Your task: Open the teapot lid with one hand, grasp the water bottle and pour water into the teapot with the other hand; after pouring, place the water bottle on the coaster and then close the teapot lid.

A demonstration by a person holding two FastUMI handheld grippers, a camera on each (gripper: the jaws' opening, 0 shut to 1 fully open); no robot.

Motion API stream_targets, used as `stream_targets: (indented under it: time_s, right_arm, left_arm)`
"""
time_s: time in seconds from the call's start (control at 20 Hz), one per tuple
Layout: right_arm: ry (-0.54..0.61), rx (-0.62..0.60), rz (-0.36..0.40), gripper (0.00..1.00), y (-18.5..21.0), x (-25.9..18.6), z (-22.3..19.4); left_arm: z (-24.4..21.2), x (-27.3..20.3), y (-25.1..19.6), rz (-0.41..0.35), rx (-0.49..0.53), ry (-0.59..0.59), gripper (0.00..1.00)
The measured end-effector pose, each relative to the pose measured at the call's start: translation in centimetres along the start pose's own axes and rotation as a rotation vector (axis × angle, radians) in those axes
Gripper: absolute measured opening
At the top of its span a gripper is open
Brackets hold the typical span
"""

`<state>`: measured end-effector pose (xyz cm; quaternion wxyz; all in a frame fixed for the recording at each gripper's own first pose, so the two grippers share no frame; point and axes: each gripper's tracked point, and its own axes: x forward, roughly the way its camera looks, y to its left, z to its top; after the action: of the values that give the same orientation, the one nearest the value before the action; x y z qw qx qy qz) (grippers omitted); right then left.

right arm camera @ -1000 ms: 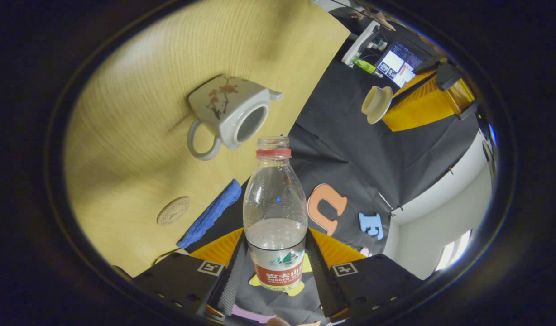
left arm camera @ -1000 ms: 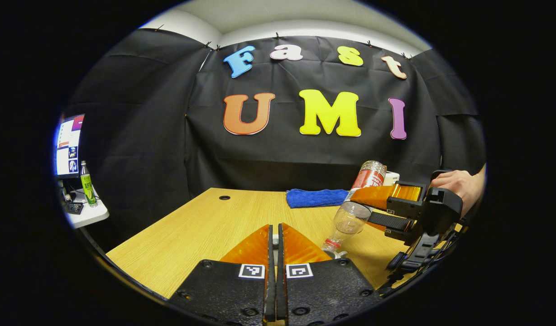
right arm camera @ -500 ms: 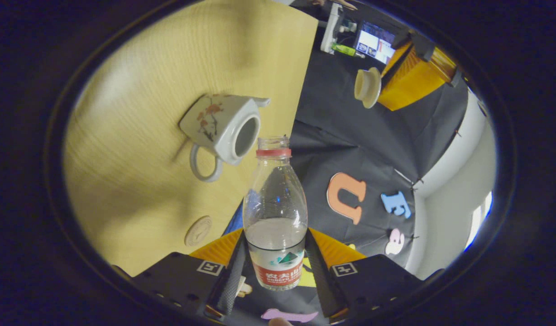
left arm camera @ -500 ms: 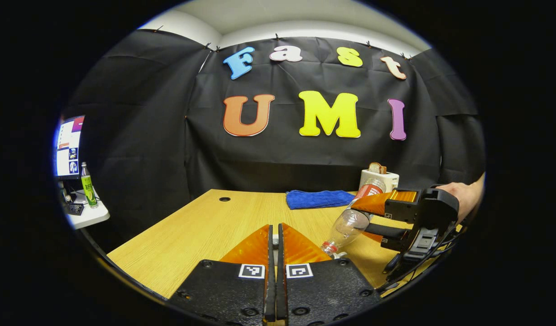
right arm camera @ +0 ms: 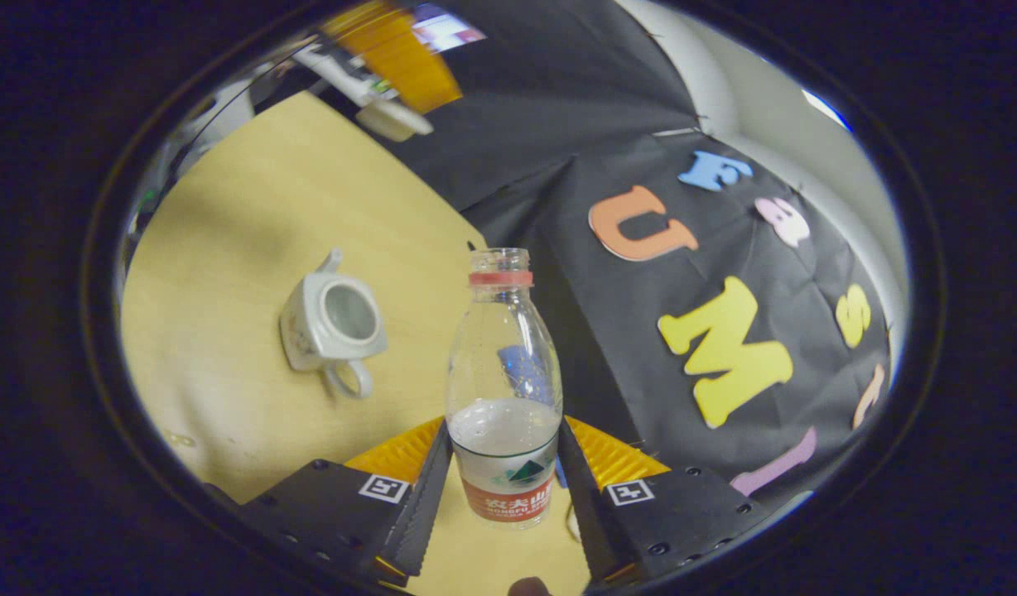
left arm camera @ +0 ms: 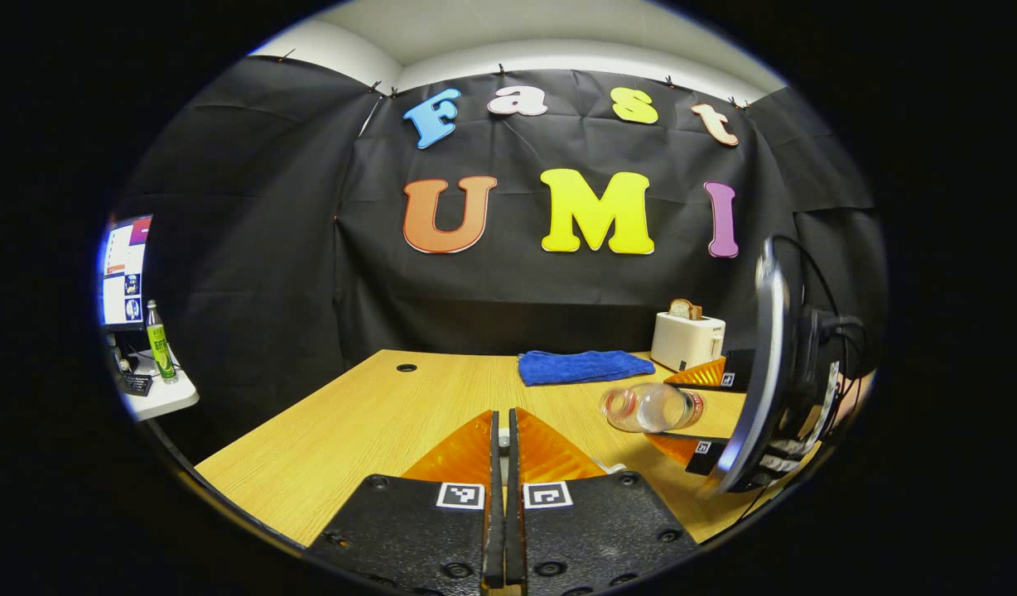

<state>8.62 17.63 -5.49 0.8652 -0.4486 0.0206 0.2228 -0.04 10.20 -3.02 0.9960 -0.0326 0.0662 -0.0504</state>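
Both fingers of the right gripper point(right arm camera: 502, 463) press on the lower body of the water bottle point(right arm camera: 502, 389), one on each side of its label. The bottle is uncapped and clear, with a little water low in it, and in the right gripper view it points away from the camera along the fingers. In the left gripper view the same bottle point(left arm camera: 653, 407) lies nearly level above the table point(left arm camera: 368, 422), its open mouth turned toward the left gripper.

Beyond the bottle on the table stands the teapot point(right arm camera: 330, 323) — lid off, mouth open, its handle toward the bottle and its spout on the far side. The bottle mouth is apart from the teapot.

The left gripper point(left arm camera: 501, 447) has its fingers pressed nearly together. The right gripper view shows the pale lid point(right arm camera: 397, 120) at their tips, raised well above the teapot.

Past the bottle — at the table's far edge — lie a blue cloth point(left arm camera: 576, 366) and a toaster point(left arm camera: 686, 339).
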Motion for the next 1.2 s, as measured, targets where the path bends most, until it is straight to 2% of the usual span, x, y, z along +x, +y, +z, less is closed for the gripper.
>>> stream_targets:
  time_s: [0.15,0.2,0.3,0.35,0.55,0.8,1.2]
  right_arm:
    - [-0.062,0.302,-0.014,0.72,-2.8,-0.7,1.4]
    - [-0.077,0.373,-0.041,0.72,-4.1,-1.0,1.5]
    - [-0.102,0.463,-0.121,0.72,-7.6,-0.8,1.4]
    - [-0.116,0.526,-0.137,0.71,-8.6,-0.4,1.2]
    - [-0.136,0.752,-0.117,0.72,-10.6,1.7,0.0]
    - [-0.119,0.918,-0.081,0.72,-10.0,6.3,-2.8]
    - [-0.058,0.983,-0.061,0.71,-7.3,11.1,-6.1]
  left_arm:
    - [-0.1,0.1,-0.7,-0.012,0.004,0.004,0.03]
    - [-0.2,0.2,-0.8,-0.016,0.006,0.005,0.03]
    - [-0.2,0.2,-1.0,-0.024,0.007,0.005,0.03]
    - [-0.3,0.1,-1.0,-0.022,0.009,0.006,0.03]
    - [-0.1,0.1,-0.4,-0.016,-0.003,-0.001,0.03]
    - [-0.3,0.2,-0.3,-0.016,-0.003,0.006,0.03]
    - [-0.7,0.4,0.4,-0.001,0.002,0.013,0.03]
